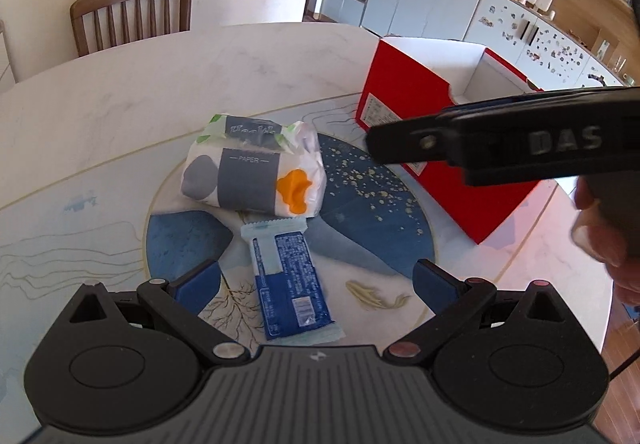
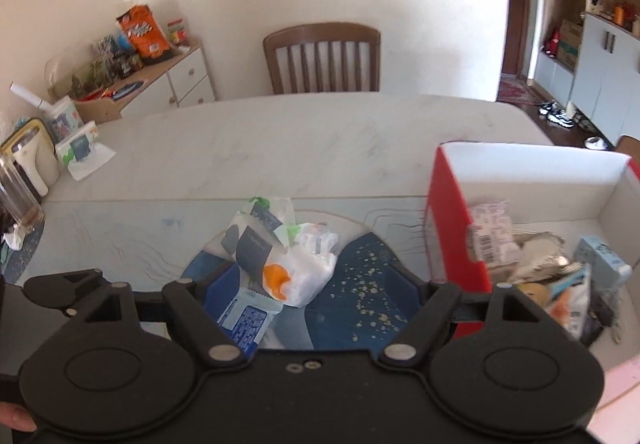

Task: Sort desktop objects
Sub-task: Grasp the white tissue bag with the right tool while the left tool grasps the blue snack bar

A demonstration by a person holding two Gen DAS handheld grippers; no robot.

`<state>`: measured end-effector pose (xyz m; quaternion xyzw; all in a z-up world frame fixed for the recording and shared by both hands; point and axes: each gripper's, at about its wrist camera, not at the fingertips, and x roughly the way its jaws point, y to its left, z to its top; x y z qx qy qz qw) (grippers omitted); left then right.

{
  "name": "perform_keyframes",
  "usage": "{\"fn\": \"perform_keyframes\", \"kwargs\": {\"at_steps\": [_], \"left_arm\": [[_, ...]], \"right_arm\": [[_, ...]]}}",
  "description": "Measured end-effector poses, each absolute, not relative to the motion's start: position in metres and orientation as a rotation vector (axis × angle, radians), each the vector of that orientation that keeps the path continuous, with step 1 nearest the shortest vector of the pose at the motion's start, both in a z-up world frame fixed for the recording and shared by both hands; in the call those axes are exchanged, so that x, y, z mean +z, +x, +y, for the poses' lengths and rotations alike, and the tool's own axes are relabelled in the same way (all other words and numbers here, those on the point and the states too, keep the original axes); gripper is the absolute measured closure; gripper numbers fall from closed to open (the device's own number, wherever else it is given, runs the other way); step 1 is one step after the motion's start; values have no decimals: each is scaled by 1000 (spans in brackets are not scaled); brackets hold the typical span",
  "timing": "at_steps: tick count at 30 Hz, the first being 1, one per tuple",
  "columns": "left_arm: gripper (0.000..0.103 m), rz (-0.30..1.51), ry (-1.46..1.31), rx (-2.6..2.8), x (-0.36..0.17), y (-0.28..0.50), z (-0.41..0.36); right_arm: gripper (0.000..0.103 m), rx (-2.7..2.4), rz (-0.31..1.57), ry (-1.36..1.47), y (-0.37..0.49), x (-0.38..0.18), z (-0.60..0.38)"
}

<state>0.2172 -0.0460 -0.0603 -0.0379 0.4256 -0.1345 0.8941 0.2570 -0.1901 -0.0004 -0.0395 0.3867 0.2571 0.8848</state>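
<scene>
A tissue pack with grey and orange spots lies on the blue-patterned mat; it also shows in the right wrist view. A blue snack packet lies just in front of it, between my left gripper's open fingers. My left gripper is open and empty above the packet. My right gripper is open and empty, hovering above the mat near the tissue pack and the packet. The red box with white inside stands at the right and holds several items.
A wooden chair stands at the table's far side. A sideboard with snacks is at the far left, with a bottle and tissue box at the table's left edge. The right gripper's body crosses the left wrist view in front of the red box.
</scene>
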Motion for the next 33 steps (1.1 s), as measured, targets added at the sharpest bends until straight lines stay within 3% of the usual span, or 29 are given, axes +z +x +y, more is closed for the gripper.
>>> {"fn": "perform_keyframes", "kwargs": {"at_steps": [24,33], "left_arm": [[1,902,-89,-260,-96,226,-49],[9,908,-76,-261,-101,226,-51]], "right_arm": [[22,593,959,-136,315,-70,-135],[23,598,967,-145,323,-79,-128]]}}
